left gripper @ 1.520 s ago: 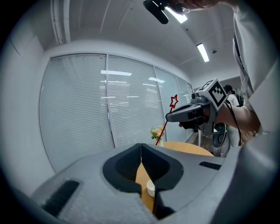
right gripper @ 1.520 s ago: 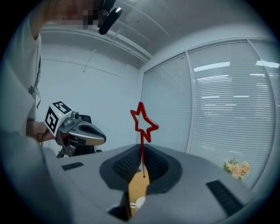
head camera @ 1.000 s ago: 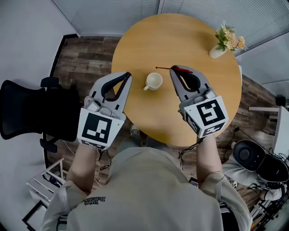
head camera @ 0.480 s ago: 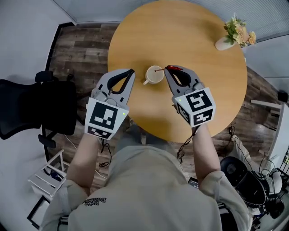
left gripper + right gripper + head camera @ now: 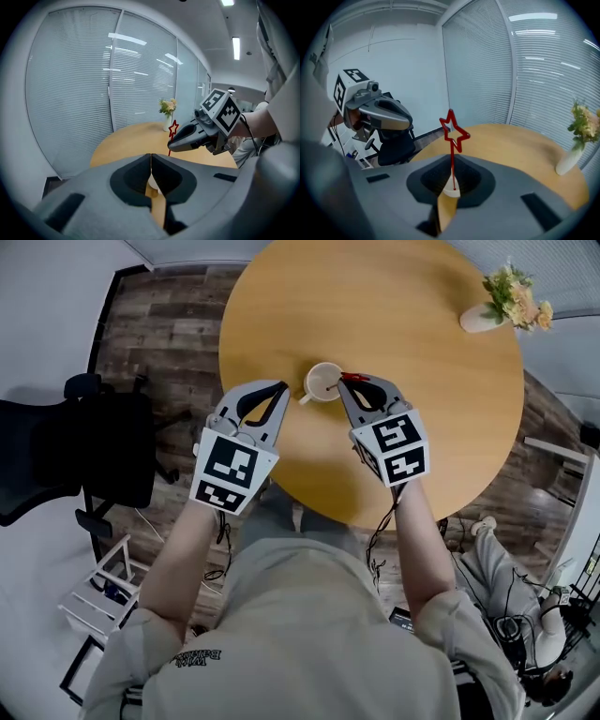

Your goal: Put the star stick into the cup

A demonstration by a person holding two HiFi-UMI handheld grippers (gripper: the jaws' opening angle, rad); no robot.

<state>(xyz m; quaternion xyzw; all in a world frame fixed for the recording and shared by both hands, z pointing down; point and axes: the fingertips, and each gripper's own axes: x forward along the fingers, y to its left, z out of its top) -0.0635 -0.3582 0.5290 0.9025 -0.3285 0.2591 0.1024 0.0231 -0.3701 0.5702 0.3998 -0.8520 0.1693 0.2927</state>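
– Chiefly, what do we judge could go wrong at this stage?
– We see the right gripper (image 5: 345,381) pinching the star stick (image 5: 452,150) upright, its lower end over the cup (image 5: 322,381), close to the rim nearest that gripper. Whether the end is already inside, we cannot tell. If we let go with the end resting on the rim, we expect the stick to drop onto the table (image 5: 422,446) instead.
– And a second hazard?
– The cup is small and stands free. The left gripper (image 5: 278,388), jaws pressed together on nothing, hangs just beside the cup on its handle side, without touching it. A sideways push from the stick or from the right gripper's jaws would likely slide or tip the cup, we think, since nothing braces it.
– How does the stick look?
– We note a thin red shaft carrying an open, outlined red star at the top, above the jaws. The weight appears to sit high, so we judge it will lean against the rim once freed and may lever out of so shallow a cup.
– Anything else near?
– Only a vase of flowers (image 5: 502,307) at the table's far edge, well apart.
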